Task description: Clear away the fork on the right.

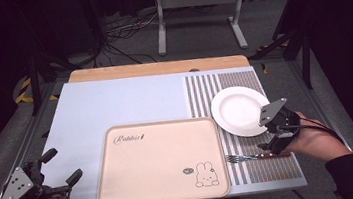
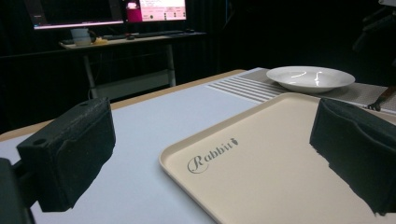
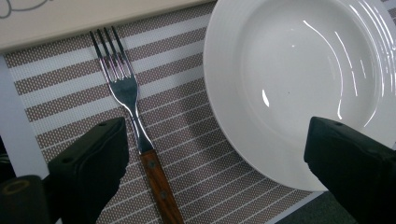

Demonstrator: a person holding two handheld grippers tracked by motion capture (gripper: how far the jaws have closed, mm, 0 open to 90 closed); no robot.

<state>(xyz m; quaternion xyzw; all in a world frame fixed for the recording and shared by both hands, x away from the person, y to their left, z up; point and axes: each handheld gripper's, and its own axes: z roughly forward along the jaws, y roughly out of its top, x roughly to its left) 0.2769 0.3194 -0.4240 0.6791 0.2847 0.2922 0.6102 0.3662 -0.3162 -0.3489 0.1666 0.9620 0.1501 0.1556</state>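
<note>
A beige tray point(image 1: 161, 161) with a rabbit drawing lies at the table's front centre. To its right, on a striped placemat point(image 1: 253, 171), sit a white plate point(image 1: 240, 111) and a wood-handled fork point(image 1: 256, 156). My right gripper point(image 1: 267, 134) hovers open above them. In the right gripper view, one jaw of my right gripper point(image 3: 215, 163) stands beside the fork point(image 3: 135, 126) and the other stands over the rim of the plate point(image 3: 299, 79). My left gripper point(image 1: 63, 166) is open at the front left, holding nothing. In the left gripper view, my left gripper point(image 2: 212, 158) faces the tray point(image 2: 280, 177) and the plate point(image 2: 310, 77).
A pale blue mat point(image 1: 115, 106) covers the table's left and middle, with a wooden edge point(image 1: 158, 68) at the back. A metal stand point(image 1: 199, 11) and cables point(image 1: 121, 33) are on the floor beyond. A desk with monitors point(image 2: 112, 14) stands far off.
</note>
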